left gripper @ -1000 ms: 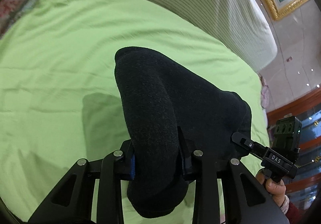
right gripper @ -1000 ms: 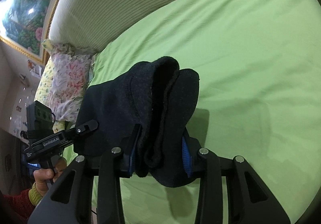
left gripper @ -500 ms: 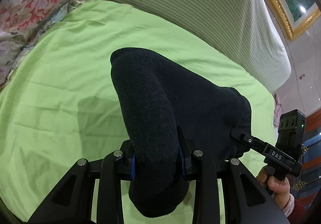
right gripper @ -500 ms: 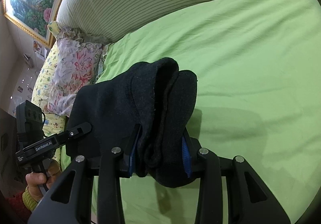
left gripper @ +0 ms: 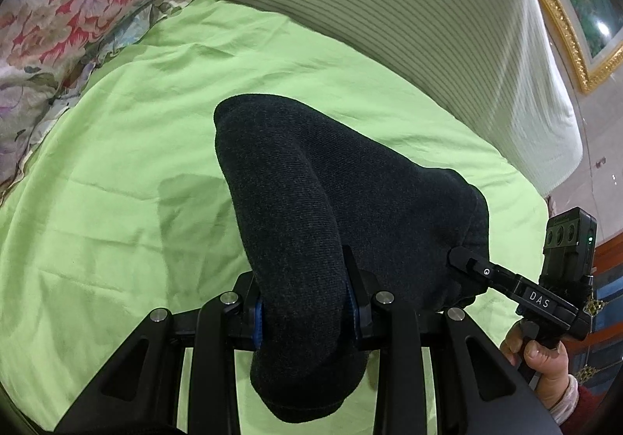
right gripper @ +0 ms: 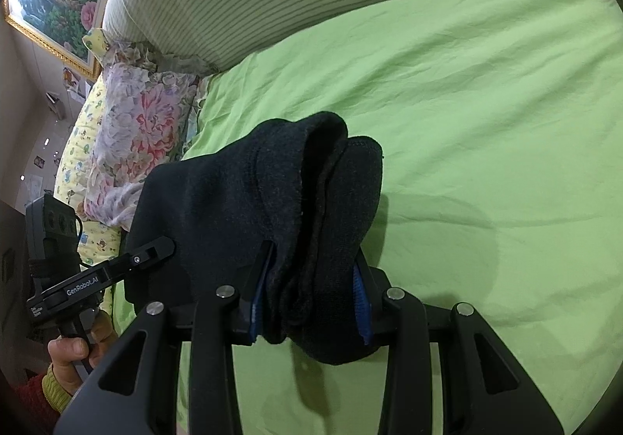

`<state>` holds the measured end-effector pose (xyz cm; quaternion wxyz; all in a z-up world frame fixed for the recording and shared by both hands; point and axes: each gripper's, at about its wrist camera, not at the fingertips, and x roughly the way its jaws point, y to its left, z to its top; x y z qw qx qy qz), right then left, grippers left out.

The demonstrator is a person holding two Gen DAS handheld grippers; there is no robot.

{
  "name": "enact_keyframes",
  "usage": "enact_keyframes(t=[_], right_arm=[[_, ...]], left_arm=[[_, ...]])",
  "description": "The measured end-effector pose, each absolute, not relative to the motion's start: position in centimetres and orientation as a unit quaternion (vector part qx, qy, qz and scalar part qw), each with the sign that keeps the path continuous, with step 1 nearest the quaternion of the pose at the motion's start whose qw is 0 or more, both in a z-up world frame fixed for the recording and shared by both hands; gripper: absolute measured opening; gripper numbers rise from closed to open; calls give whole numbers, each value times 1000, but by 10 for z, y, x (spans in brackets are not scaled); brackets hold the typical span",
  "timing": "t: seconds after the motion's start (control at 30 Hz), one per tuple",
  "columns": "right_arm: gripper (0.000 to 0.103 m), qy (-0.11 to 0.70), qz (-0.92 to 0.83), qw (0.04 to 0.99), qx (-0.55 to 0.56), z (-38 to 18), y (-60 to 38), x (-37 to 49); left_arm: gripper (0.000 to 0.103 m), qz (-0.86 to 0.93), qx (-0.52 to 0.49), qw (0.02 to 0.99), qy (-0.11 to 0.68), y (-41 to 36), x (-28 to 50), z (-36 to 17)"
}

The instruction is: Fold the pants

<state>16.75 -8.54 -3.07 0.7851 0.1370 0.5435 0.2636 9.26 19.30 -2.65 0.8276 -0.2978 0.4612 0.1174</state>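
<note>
Both claws clamp the dark pants (left gripper: 331,209) – left claw (left gripper: 303,302), right claw (right gripper: 311,291) – above the green sheet (left gripper: 117,178)

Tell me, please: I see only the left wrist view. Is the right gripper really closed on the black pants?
Observer: Yes. The right gripper is shut on the black pants; several layers are bunched between its blue pads.
Operator: Is anything behind the floral pillow?
Observer: A yellow pillow with a cartoon print lies behind the floral pillow.
Operator: Is the left hand visible?
Observer: Yes, the left hand shows at the lower left, with a yellow-green cuff.
</note>
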Motion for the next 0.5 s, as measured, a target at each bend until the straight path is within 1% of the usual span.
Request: enact_keyframes(t=[0.3,0.37,0.4,0.5], right_arm=[[41,556,258,780,126,-46,-82,172],[43,556,256,781,121,-48,-82,172],[45,556,255,782,118,-49,-82,172],[49,555,247,787,105,-52,-82,172]], left_arm=[[33,122,-298,821,471,197,91,-46],[35,123,-298,820,474,198,91,-50],[38,123,-299,818,476,198,91,-53],[44,127,-301,814,480,199,91,-59]])
